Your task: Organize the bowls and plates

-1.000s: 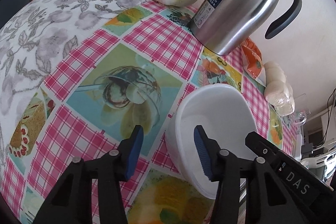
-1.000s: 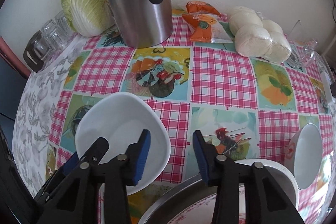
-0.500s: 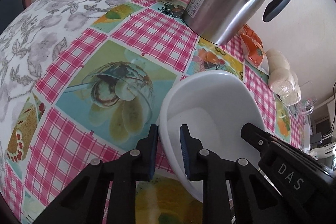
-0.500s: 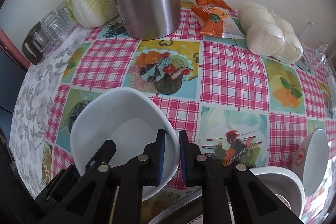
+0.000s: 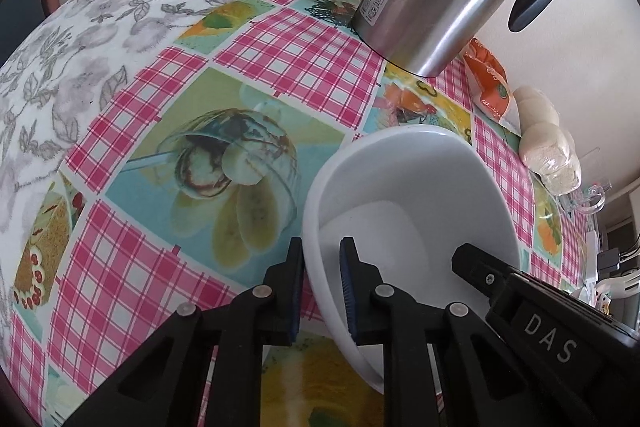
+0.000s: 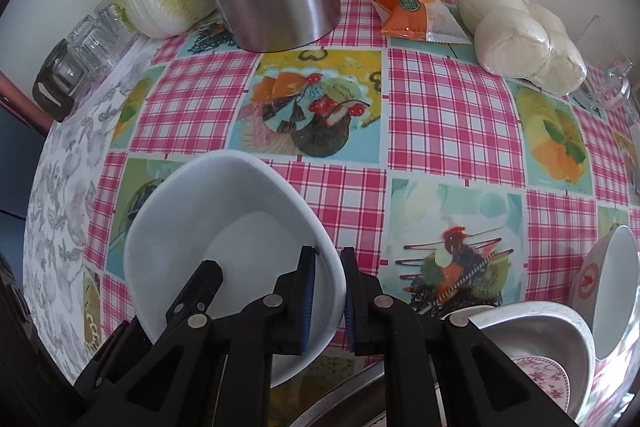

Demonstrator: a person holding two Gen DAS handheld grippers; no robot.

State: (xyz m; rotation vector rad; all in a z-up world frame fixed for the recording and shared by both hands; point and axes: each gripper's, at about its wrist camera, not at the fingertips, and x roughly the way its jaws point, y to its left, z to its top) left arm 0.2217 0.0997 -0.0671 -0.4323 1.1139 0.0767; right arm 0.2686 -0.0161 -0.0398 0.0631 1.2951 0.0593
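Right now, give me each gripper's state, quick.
Left gripper: shut on the white bowl, pinching its rim.
Right gripper: shut on the same white bowl, at the opposite rim.

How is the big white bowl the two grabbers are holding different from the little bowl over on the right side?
The white bowl is plain, while the small bowl has a red mark on its outside. The white bowl looks bigger and sits mouth-up, pinched at its rim by the left gripper and right gripper; the small bowl is tipped on its side, leaning by a metal dish, with nothing gripping it. Both are white inside and empty.
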